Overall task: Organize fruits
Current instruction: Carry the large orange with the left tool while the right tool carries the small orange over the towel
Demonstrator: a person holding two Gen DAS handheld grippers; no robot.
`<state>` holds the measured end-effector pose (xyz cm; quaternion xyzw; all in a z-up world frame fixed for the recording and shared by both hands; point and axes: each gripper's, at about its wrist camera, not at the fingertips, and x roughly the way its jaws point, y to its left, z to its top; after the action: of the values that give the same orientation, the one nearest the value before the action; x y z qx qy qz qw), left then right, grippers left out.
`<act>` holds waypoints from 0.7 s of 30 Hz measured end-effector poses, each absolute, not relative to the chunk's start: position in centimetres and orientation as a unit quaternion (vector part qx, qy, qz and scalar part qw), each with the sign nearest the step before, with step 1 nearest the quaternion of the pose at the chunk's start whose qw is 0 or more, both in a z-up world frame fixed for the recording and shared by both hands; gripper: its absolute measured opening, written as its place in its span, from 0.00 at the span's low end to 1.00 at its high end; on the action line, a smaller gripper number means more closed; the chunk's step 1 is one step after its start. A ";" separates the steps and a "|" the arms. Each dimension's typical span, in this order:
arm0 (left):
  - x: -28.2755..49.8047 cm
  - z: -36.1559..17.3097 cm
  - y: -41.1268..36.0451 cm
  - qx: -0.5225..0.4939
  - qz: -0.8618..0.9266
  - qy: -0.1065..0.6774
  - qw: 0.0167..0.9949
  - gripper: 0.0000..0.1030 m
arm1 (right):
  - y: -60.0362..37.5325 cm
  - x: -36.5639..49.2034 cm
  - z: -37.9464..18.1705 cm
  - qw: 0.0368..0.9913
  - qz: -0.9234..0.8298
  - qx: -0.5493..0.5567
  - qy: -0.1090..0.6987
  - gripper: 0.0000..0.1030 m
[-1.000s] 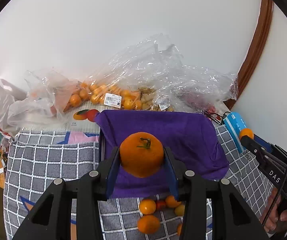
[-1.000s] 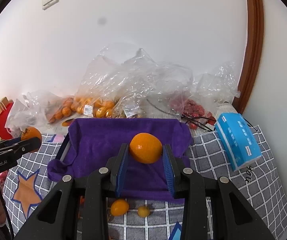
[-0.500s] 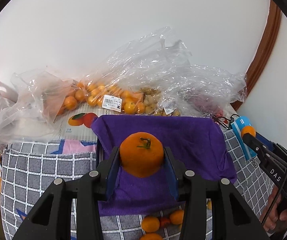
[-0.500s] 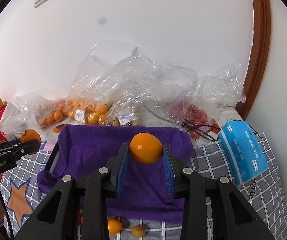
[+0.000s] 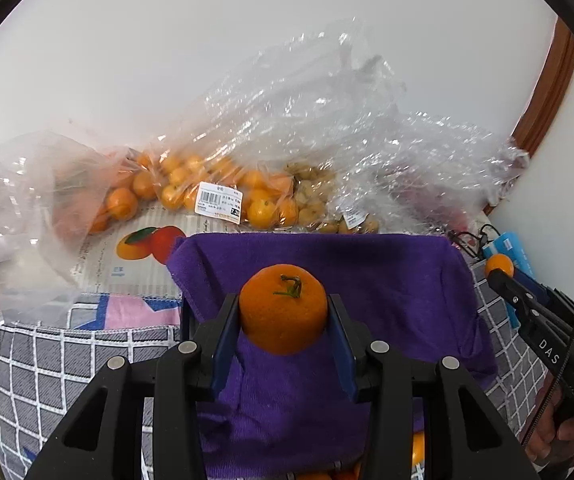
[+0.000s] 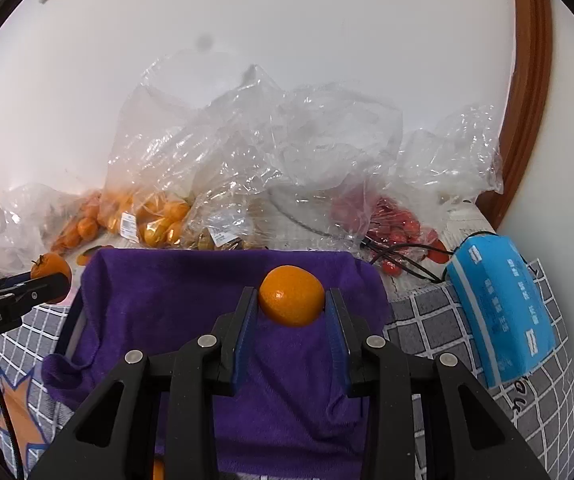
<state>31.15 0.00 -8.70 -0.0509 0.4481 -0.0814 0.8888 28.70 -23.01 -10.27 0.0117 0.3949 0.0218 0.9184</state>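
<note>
My left gripper [image 5: 283, 312] is shut on an orange with a green stem [image 5: 283, 312], held above a crate lined with a purple cloth [image 5: 387, 280]. My right gripper [image 6: 291, 300] is shut on a smooth orange [image 6: 291, 295] above the same purple cloth [image 6: 167, 292]. The right gripper and its orange show at the right in the left wrist view [image 5: 499, 266]. The left gripper and its orange show at the left in the right wrist view [image 6: 51, 266]. A loose orange [image 5: 417, 448] lies below the cloth's near edge.
Clear plastic bags of oranges [image 5: 215, 192], small yellowish fruit [image 5: 311, 200] and red fruit [image 6: 395, 224] are piled against the white wall. A blue tissue pack [image 6: 503, 312] lies at the right on the grey checked cloth [image 6: 427, 312]. A black cable [image 6: 407, 260] lies behind the crate.
Both grippers moved forward toward the purple-lined crate, each still holding its orange. The loose oranges on the checked cloth have slid down out of view.
</note>
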 end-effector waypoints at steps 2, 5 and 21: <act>31.8 -9.4 -0.2 -0.051 -0.082 0.454 0.885 0.39 | -23.0 29.3 -10.8 0.917 0.022 0.011 0.399 0.33; 32.4 -10.4 -0.4 -0.052 -0.083 0.461 0.882 0.39 | -22.9 30.3 -11.9 0.912 0.029 0.015 0.410 0.33; 35.0 -14.5 -1.0 -0.042 -0.082 0.496 0.863 0.39 | -22.1 33.1 -17.2 0.885 0.038 0.010 0.463 0.33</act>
<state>34.98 -0.97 -14.45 -0.0421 0.4962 -0.0821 0.8633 33.08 -22.12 -17.24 0.0099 0.4631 0.0382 0.8854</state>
